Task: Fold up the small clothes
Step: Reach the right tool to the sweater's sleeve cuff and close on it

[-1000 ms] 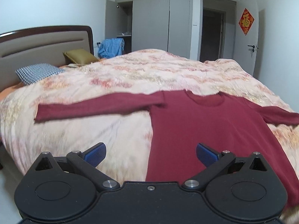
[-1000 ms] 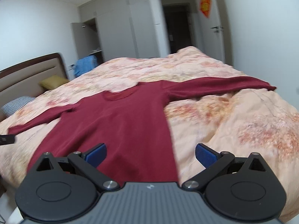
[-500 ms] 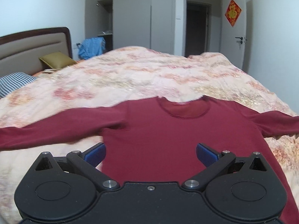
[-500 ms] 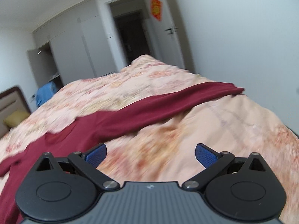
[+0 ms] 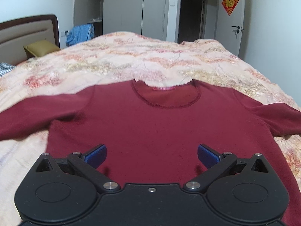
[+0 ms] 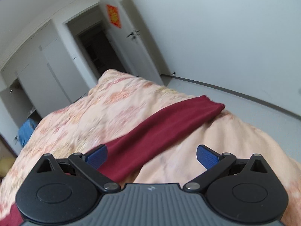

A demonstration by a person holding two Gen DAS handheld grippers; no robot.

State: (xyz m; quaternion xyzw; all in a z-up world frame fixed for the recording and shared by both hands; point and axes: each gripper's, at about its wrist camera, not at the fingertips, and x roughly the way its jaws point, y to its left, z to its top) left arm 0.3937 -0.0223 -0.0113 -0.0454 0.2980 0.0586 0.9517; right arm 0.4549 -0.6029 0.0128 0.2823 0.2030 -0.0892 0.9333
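A dark red long-sleeved sweater [image 5: 150,124] lies flat, front up, on the bed, its neckline [image 5: 165,98] pointing away and both sleeves spread sideways. My left gripper [image 5: 151,155] is open and empty, hovering low over the sweater's body. In the right wrist view one red sleeve [image 6: 161,130] runs diagonally to its cuff [image 6: 214,106] near the bed's edge. My right gripper [image 6: 151,155] is open and empty above the near part of that sleeve.
The floral quilt [image 5: 143,60] covers the whole bed. A headboard [image 5: 28,32], an olive pillow [image 5: 40,47] and blue clothing [image 5: 80,33] are at the far left. Past the sleeve cuff the bed drops to grey floor [image 6: 235,101] and a white wall.
My left gripper has swung right and closer, from the left sleeve side to centred over the sweater's body. My right gripper has swung right and tilted, now facing the right sleeve and its cuff.
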